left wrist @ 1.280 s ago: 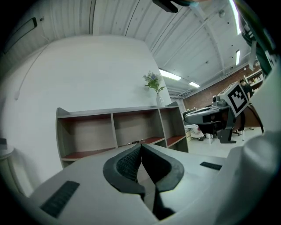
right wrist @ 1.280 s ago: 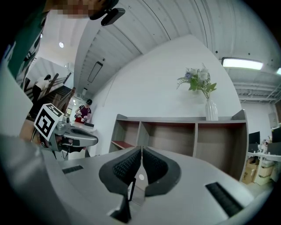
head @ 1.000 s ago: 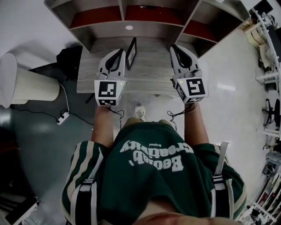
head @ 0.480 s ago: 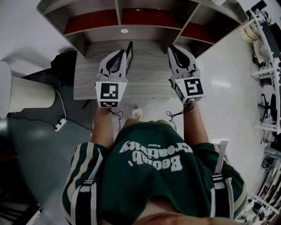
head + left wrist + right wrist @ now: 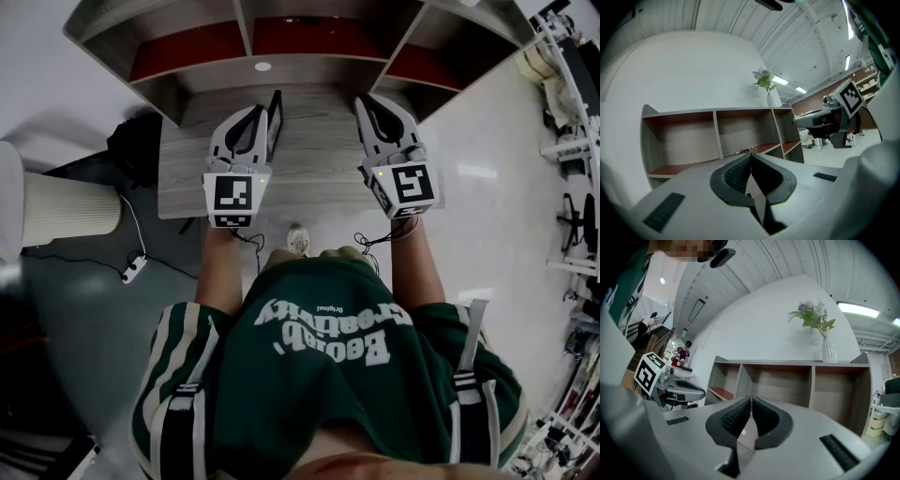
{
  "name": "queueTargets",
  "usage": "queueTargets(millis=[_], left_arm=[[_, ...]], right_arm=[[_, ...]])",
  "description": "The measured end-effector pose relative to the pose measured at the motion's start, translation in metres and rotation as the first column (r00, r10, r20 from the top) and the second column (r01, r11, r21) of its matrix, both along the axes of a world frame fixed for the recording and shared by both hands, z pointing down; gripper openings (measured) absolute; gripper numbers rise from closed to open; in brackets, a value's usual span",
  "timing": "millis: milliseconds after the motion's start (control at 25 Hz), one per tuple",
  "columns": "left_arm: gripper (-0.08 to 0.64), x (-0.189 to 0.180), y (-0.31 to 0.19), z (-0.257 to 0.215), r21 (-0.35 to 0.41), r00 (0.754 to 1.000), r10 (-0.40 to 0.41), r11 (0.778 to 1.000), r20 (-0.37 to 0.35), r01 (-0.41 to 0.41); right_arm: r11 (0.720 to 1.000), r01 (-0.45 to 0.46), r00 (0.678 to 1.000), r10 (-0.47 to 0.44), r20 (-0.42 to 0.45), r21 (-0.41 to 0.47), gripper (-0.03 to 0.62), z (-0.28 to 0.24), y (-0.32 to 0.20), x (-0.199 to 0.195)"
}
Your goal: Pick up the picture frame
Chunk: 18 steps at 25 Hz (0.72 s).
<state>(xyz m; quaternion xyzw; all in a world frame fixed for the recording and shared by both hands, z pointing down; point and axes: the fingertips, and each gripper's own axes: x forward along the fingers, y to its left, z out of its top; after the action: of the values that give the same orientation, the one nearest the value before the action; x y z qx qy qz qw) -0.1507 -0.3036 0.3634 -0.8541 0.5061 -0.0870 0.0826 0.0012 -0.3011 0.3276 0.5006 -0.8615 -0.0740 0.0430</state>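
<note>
As left gripper [image 5: 254, 110], right gripper [image 5: 363, 98] sit closed, empty — head view reveals picture frame [image 5: 275, 117].

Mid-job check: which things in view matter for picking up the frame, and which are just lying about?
For the job:
- picture frame, upright on the desk
- left claw, shut, empty, just beside the frame
- right claw, shut, empty

Lying about:
- shelf unit
- vase of flowers on top of it
- power strip on the floor

Picture frame [image 5: 275, 116] on table [image 5: 314, 176], before shelves [image 5: 192, 67]
</note>
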Motion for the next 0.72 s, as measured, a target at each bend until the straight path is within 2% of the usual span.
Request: queueTargets(millis=[240,520,720], left_arm=[[0.017,-0.002,-0.008,-0.001,0.040,1.000,0.003,0.999,-0.011,-0.002],[0.017,-0.008,-0.021,0.025,-0.004,1.000,-0.026,1.000,-0.014,0.026],[0.018,-0.012,-0.023,0.049,-0.041,0.998,-0.058,0.997,0.011,0.059]], right_arm=[[1.000,-0.021,0.999,0.022,0.024,-0.024,0.037,0.009,-0.009,0.003],[0.993,-0.047,0.999,0.048,0.005,-0.104,0.037,0.031,-0.016,0.009],[0.996,-0.023,0.999,0.027,0.036,-0.089,0.037,0.037,-0.023,0.013]])
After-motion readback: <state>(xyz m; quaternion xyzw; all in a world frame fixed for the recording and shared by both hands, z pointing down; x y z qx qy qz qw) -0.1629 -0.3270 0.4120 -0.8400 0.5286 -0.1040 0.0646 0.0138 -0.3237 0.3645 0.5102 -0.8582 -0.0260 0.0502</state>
